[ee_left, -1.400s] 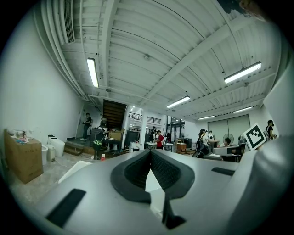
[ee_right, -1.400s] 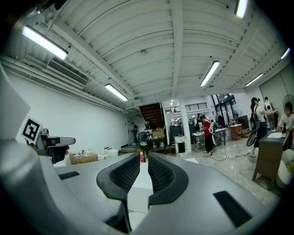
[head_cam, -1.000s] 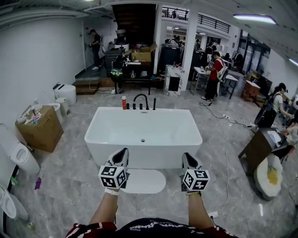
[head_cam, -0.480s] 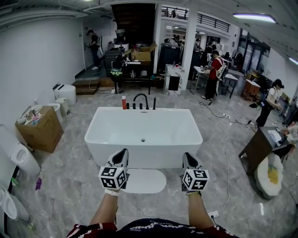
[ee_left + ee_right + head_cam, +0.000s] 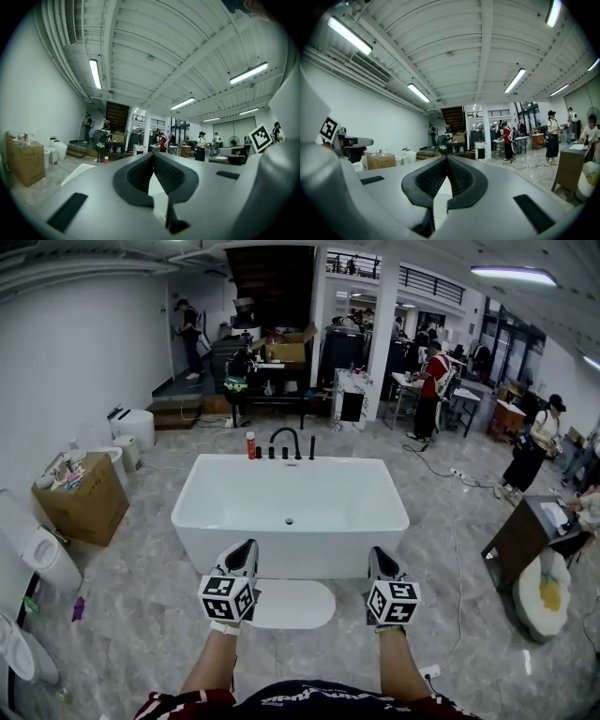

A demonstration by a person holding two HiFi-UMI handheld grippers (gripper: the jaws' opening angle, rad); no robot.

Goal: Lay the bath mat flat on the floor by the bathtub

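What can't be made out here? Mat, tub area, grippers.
- Mat: left end hidden behind the left hand-held gripper, head view.
- Mat flatness: too small to judge, head view.
- Both gripper views: mat not seen, below each gripper's body.
- Bottle at the tub's far edge: label too small, head view.
- Floor by the tub's right: partly covered by the right hand-held gripper.

Glossy white bathtub gleaming, grey marbled floor shining smooth and polished, white bath mat looking matt, brown cardboard box showing dull.
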